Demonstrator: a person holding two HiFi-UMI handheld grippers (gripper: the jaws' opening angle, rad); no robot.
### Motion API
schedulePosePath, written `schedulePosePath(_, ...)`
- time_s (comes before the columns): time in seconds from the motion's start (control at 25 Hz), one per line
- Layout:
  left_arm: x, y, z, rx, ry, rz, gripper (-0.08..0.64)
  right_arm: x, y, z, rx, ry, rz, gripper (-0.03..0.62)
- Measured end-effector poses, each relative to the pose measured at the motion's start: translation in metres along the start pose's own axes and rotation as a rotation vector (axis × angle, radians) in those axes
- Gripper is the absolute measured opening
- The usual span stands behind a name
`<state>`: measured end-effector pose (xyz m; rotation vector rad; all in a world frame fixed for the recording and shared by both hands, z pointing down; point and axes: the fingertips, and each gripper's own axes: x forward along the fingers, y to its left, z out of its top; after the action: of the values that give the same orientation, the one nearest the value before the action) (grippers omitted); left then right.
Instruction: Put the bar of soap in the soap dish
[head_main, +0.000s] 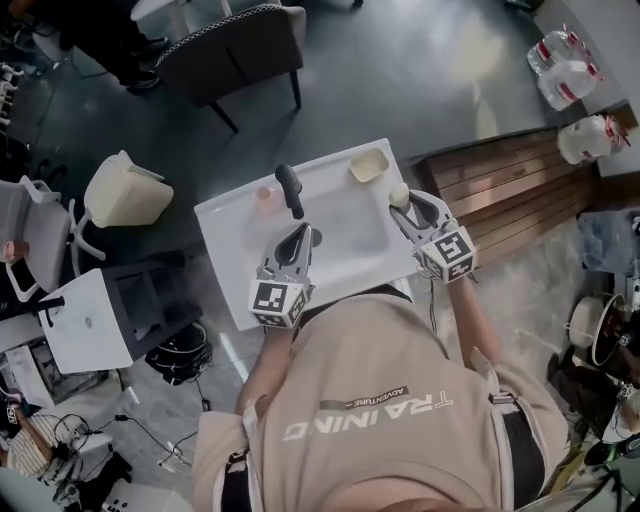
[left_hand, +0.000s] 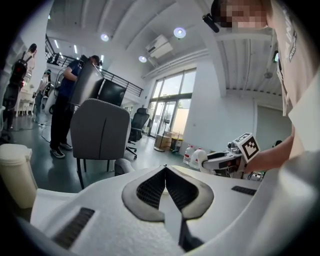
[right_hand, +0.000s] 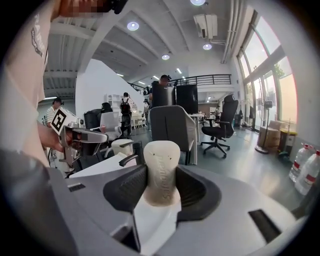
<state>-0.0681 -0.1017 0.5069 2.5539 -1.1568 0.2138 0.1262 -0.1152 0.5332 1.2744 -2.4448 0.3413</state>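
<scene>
Grey workshop floor, white sink (head_main: 225, 220). Right gripper (right_hand: 161, 189) pinches the bar of soap (right_hand: 161, 162), held up just short of the soap dish (head_main: 368, 165), which looks empty. Left gripper (left_hand: 165, 174) pressed together, holding nothing. Pickup done; placing remains.

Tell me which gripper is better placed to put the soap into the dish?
Right: the right gripper holds the bar of soap near the soap dish; the left gripper is shut, empty.

Bright window daylight, ceiling lamps, fisheye-warped edges.
</scene>
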Motion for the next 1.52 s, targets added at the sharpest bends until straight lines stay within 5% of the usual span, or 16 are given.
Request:
schedulePosePath(0.24,-0.002,0.008,-0.010,-0.058,0.020,0.047,0.009,0.046,-0.029,-0.012,-0.150,0.106,0.177,0.168)
schedulePosePath(0.52,-0.008,0.021,-0.004,-0.073,-0.002,0.131,0.009,0.109,-0.050,-0.041,-0.521,0.330,0.356,0.169)
schedulePosePath(0.96,0.001,0.026,-0.019,-0.139,-0.002,0.150,0.009,0.157,-0.052,-0.105,-1.004,0.628,0.595,0.169)
schedulePosePath(1.36,-0.004,0.026,-0.035,-0.185,0.021,0.171,0.011,0.173,-0.058,-0.136,-1.159,0.719,0.653,0.169)
schedulePosePath(1.52,-0.007,0.026,-0.036,-0.187,0.025,0.175,0.010,0.177,-0.057,-0.136,-1.152,0.728,0.655,0.169)
